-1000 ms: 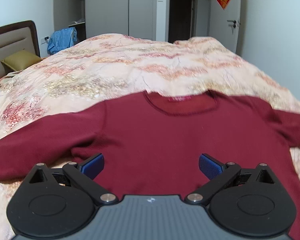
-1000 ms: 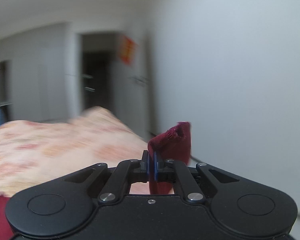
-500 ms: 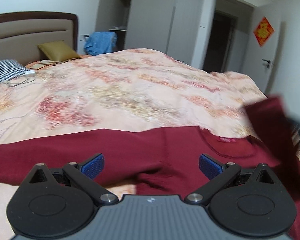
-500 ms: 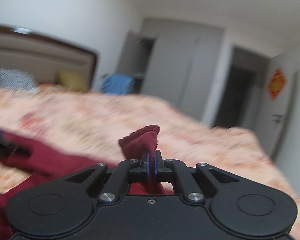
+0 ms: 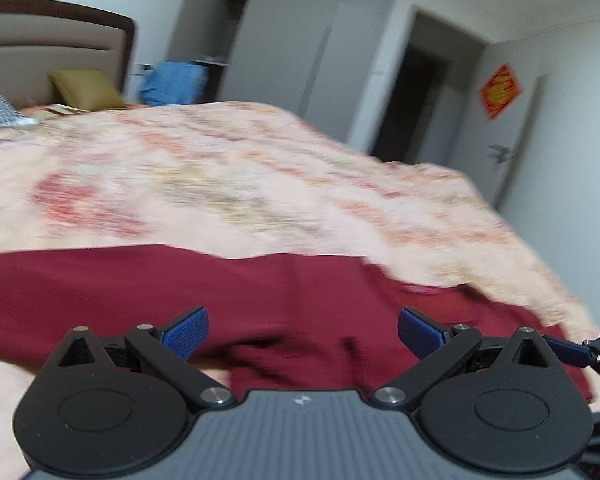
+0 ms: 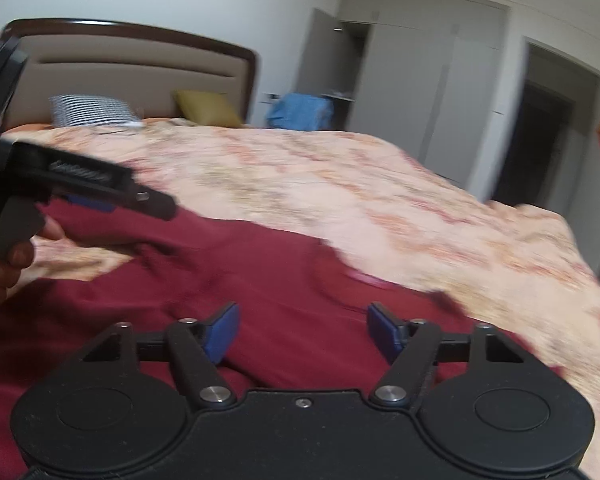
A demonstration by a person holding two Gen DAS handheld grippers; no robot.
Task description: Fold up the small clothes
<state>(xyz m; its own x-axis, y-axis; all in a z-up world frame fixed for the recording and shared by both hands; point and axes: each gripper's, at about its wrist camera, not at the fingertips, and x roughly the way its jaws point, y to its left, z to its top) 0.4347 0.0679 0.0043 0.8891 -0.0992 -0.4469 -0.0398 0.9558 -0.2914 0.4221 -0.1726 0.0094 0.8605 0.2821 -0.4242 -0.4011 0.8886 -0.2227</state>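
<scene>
A dark red long-sleeved sweater (image 5: 140,292) lies spread on the bed, its neck label (image 5: 420,289) to the right. My left gripper (image 5: 303,336) hovers low over it, open, with nothing between the blue pads. At the right edge of that view one of the right gripper's blue fingers (image 5: 566,351) shows. In the right wrist view the right gripper (image 6: 303,334) is over the sweater (image 6: 260,272), its jaws opening; the cloth lies below them, not pinched. The left gripper (image 6: 132,200) is at the left, held by a hand (image 6: 4,268).
A floral quilt (image 5: 260,184) covers the bed. A padded headboard (image 6: 132,64), a striped pillow (image 6: 92,110) and an olive pillow (image 6: 208,108) are at the far end. Blue clothing (image 5: 174,88) sits by the wardrobe. A dark doorway (image 5: 412,92) is at the right.
The right gripper swung left over the sweater with a red sleeve end pinched, then opened and let it go. The left gripper moved sideways and rolled, staying open.
</scene>
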